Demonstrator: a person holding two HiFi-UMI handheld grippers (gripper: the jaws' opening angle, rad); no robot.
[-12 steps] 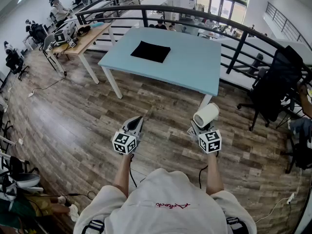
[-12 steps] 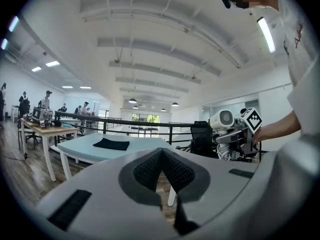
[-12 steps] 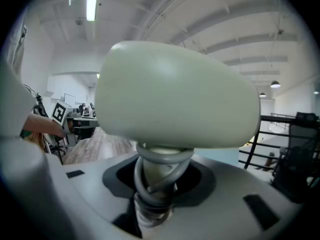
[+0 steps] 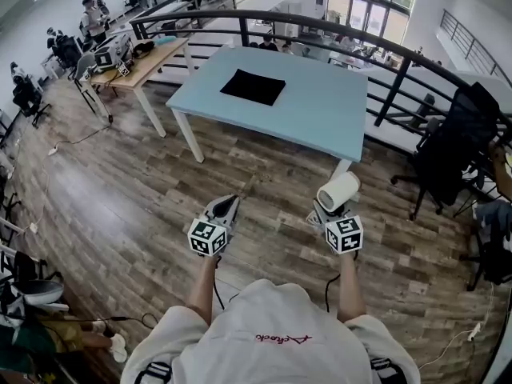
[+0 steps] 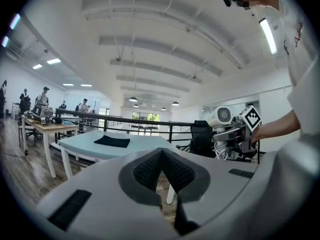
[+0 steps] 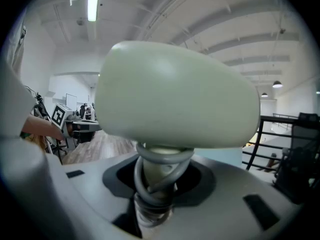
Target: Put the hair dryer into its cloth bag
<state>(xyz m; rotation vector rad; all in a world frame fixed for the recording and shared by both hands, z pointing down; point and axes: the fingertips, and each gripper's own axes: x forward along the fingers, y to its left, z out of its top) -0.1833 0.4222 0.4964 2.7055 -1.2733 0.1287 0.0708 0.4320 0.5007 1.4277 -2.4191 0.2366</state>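
Above wood floor (image 4: 120, 190), right claw (image 4: 330, 214) part-open, tight on hair dryer (image 4: 338, 190)

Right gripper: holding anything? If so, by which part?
Yes. The right gripper is shut on the hair dryer, gripping its handle, which has the cord wound around it. The left gripper is shut and empty.

Open floor (image 4: 120, 182) before table (image 4: 320, 122), cloth bag (image 4: 253, 87) atop
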